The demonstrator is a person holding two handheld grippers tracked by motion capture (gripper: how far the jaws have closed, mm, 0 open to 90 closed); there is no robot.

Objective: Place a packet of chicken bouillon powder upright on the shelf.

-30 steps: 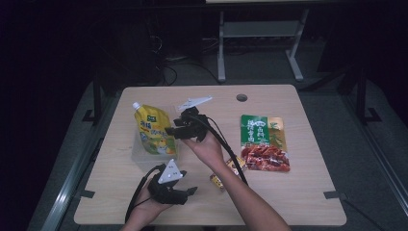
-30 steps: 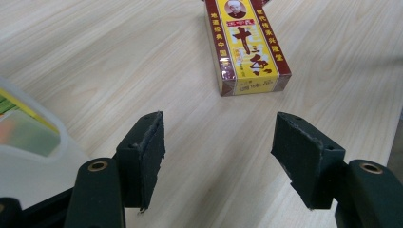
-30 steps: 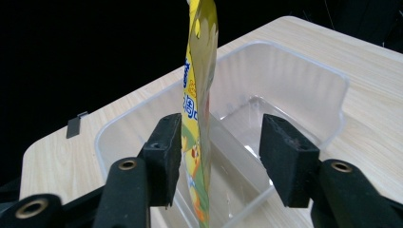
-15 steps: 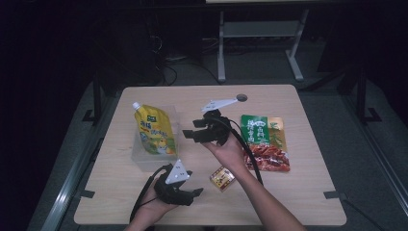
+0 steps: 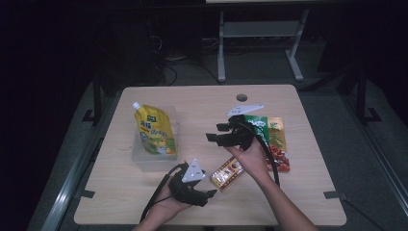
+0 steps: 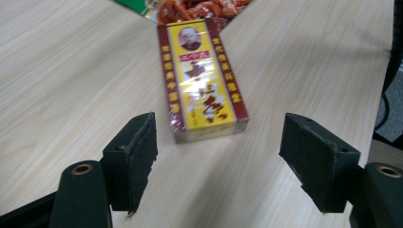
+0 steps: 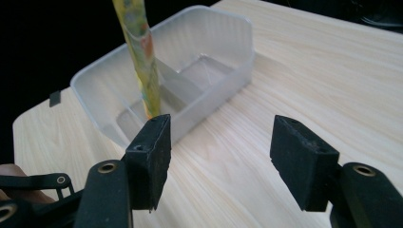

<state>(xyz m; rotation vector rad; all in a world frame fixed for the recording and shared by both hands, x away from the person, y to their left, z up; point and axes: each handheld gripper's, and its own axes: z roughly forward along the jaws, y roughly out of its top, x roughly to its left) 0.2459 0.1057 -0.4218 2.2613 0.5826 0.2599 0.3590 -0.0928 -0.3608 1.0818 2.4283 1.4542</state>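
A small red and yellow box (image 5: 230, 172) (image 6: 202, 80) lies flat on the wooden table (image 5: 202, 101). My left gripper (image 5: 208, 189) (image 6: 218, 147) is low at the front and points at it. Its jaws have just been opening and stand open. The box's near end lies between the tips, and the pads do not touch it. My right gripper (image 5: 215, 133) (image 7: 221, 156) hovers mid-table, pointing left at a clear tub (image 5: 154, 154) (image 7: 190, 71). Its jaws have also just been opening and are open with nothing between them. A yellow spouted pouch (image 5: 153, 130) (image 7: 138, 52) stands in the tub.
A green and red snack packet (image 5: 274, 139) (image 6: 190, 7) lies flat on the right, partly under the right hand. A round cable hole (image 5: 241, 97) sits near the far edge. Black cables trail from both grippers toward the front edge.
The right gripper has swung from over the tub and pouch to the right, toward the snack packet. The left gripper has slid right toward the small box, its jaws wider.
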